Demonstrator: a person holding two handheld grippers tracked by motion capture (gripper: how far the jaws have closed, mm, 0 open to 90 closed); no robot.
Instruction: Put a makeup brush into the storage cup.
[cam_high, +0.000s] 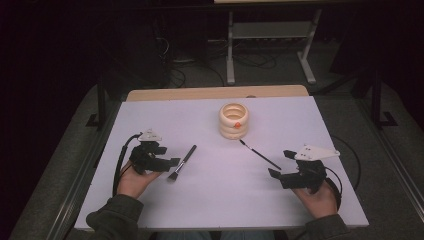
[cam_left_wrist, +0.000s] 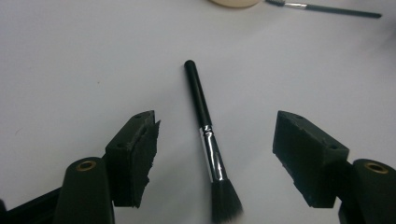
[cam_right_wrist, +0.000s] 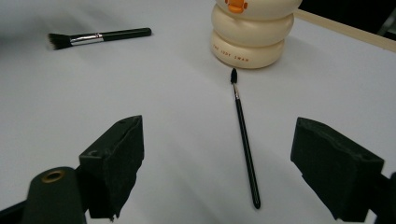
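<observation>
Lying flat on the tabletop (cam_high: 210, 200), each brush points toward the holder (cam_high: 234, 120) — wide brush (cam_left_wrist: 208, 140) between the spread left fingers (cam_left_wrist: 135, 154), thin brush (cam_right_wrist: 243, 135) between the spread right fingers (cam_right_wrist: 112, 163), nothing gripped.

in my left gripper view the wide brush (cam_left_wrist: 208, 140) has blurred bristle tips cut by the bottom edge; the cream holder (cam_right_wrist: 252, 32) loses its top in my right gripper view.

I see black brush (cam_left_wrist: 206, 135) with silver ferrule – thin black brush (cam_right_wrist: 244, 140) – cream holder (cam_high: 234, 120), orange mark, at 12 – white table (cam_high: 210, 195).
</observation>
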